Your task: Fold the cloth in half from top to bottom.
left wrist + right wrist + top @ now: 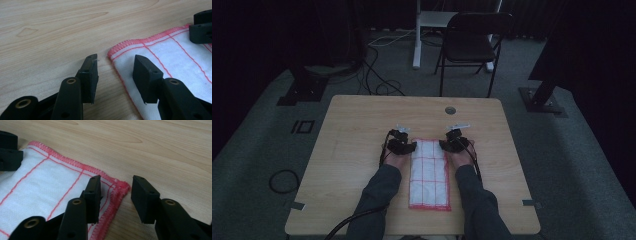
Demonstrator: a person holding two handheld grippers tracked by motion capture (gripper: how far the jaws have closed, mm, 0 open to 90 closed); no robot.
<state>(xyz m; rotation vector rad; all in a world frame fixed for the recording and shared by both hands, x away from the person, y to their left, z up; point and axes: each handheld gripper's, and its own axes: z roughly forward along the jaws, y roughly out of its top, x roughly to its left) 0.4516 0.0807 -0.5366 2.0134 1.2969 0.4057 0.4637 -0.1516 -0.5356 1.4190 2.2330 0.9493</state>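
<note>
On the desk [362,130], your folded white cloth [428,172] with red stitching lies as a long strip between your forearms, its far end level with both tools. Your left tool [401,142] sits at the cloth's far left corner and your right tool [456,141] at its far right corner.

From the high view you get the whole strip and, beyond the cloth, a black chair [472,45] on the floor, but the scene is dim and the jaws are too small to read. Your left gripper view settles it: the left tool [115,75] stands open, straddling the cloth's corner edge [117,60], pads not pressing. Your right gripper view shows the right tool [116,197] open too, the red-hemmed corner [120,188] lying loose between the jaws. Each close view cuts off the cloth's near end, and the other tool shows there as a dark block at the frame's edge.
</note>
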